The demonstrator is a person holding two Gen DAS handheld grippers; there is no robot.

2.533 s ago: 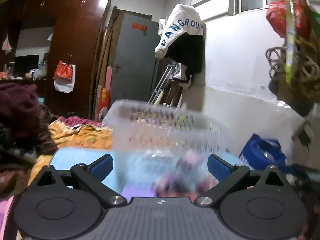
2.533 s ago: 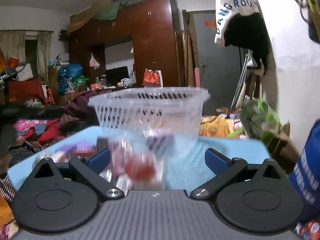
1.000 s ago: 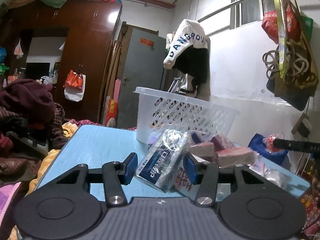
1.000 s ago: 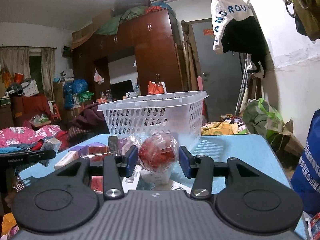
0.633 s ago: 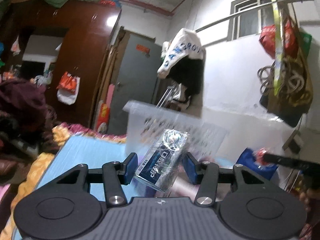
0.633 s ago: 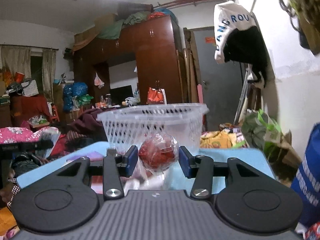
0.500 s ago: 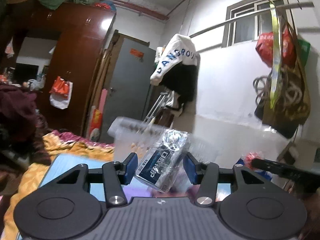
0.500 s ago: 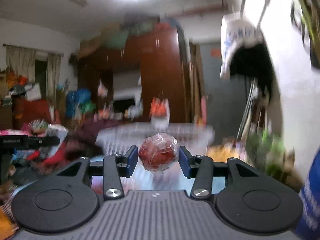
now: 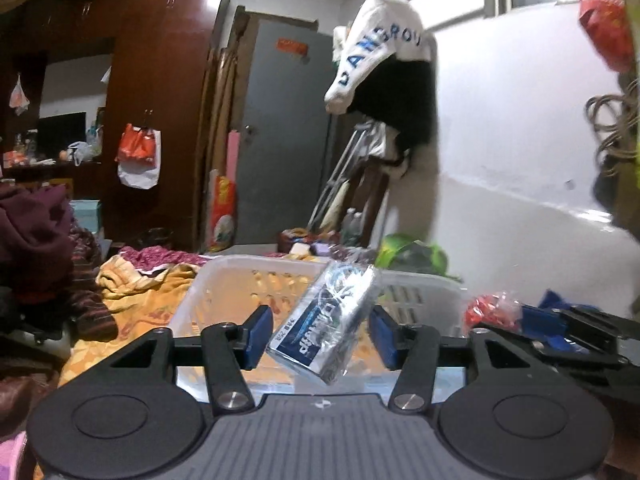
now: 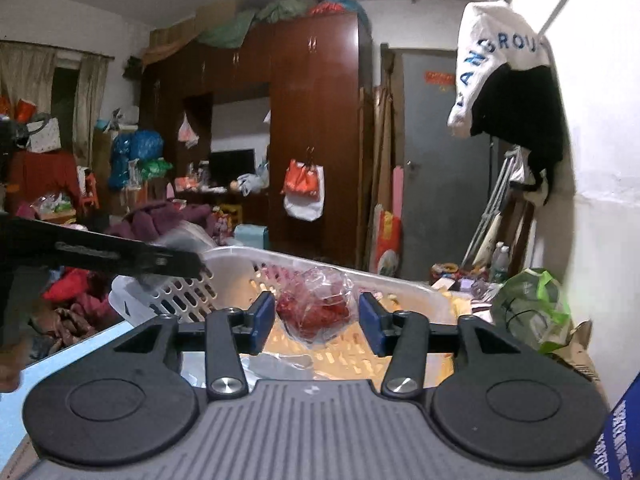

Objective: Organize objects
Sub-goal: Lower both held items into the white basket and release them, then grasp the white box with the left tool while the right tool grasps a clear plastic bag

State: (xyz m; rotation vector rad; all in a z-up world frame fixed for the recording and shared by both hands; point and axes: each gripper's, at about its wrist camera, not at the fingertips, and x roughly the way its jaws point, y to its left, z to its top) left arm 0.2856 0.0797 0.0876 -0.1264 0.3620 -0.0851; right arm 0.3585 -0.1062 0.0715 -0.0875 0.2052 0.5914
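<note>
In the left wrist view my left gripper (image 9: 322, 336) hangs over the white slotted basket (image 9: 224, 268). Its jaws are opening, and the silver-and-blue packet (image 9: 328, 320) sits tilted between the blue pads with a gap on each side. My right gripper (image 10: 317, 322) is over the same basket (image 10: 360, 276) in the right wrist view. Its jaws are opening too, and the clear bag of red pieces (image 10: 316, 312) is loose between the pads. Each view shows the other gripper from the side: right gripper (image 9: 520, 316), left gripper (image 10: 120, 256).
The basket stands on a light blue table (image 10: 60, 364). Beyond it lie piled clothes (image 9: 136, 280), a green bag (image 10: 528, 308), a dark wooden wardrobe (image 10: 316, 120) and a grey door (image 9: 280, 140). A white wall (image 9: 520, 160) with a hanging jacket (image 9: 384, 64) runs along the right.
Both grippers rose off the table with their items and moved forward over the basket, so I look down into it. Both jaws have widened and the pads have come off the packet and the bag.
</note>
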